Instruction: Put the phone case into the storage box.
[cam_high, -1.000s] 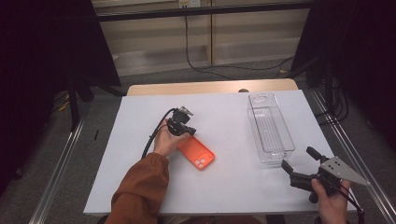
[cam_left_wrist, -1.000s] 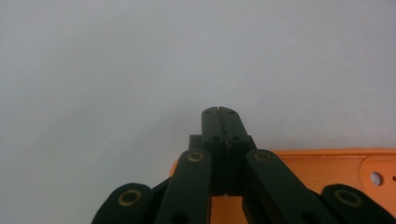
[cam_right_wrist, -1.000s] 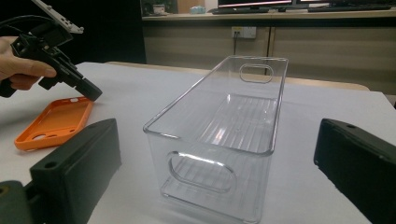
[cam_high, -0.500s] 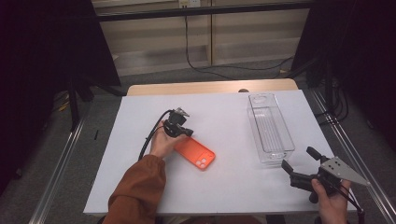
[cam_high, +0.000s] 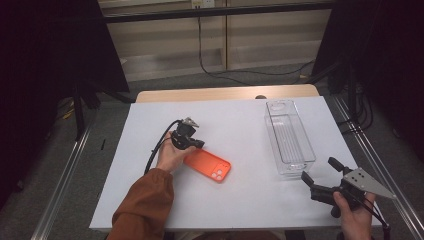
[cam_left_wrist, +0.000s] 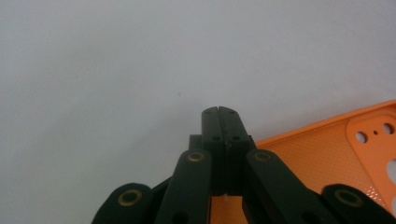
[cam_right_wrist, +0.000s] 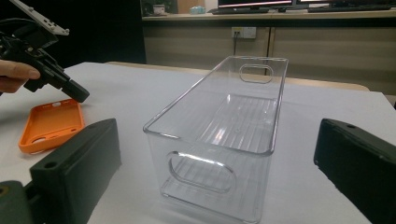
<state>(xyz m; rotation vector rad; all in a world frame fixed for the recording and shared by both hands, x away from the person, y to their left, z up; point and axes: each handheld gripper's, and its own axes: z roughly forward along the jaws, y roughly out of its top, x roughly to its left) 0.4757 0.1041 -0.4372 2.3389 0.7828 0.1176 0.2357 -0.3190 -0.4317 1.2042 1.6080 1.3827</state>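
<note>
White surface (cam_high: 240, 125), orange phone case (cam_high: 207, 165) lying flat.
Left gripper (cam_left_wrist: 218, 111) was closed, empty, beside the case's edge; right gripper (cam_high: 320, 172) gaped wide, facing the clear bin (cam_right_wrist: 224, 135).

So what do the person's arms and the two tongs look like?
Both tongs are black. The left tongs trail a black cable, on an arm in a rust-orange sleeve. The right tongs carry a grey three-cornered plate with small holes.

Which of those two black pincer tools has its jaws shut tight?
The left gripper, beside the flat orange phone case: its two black jaws meet with nothing between them. The right gripper, near the clear plastic bin, has its jaws spread wide.
</note>
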